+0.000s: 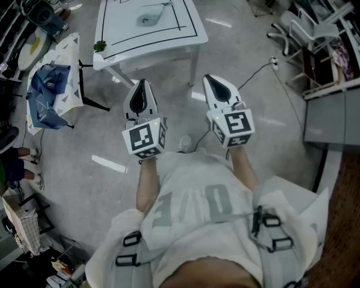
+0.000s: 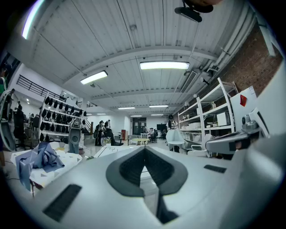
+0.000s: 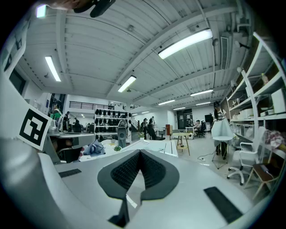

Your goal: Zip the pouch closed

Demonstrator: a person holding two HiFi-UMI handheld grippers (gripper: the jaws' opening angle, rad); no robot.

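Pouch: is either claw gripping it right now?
No: the pouch lies on the white table, apart from the left claw and right claw, both shut.

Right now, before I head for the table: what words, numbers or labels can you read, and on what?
"OVE": my best reading of large grey letters on the person's shirt, upside down in the head view, creased.
Marker cubes on the left tool and right tool: black square patterns, no letters.
Red label on a white board, left gripper view: too small to read.
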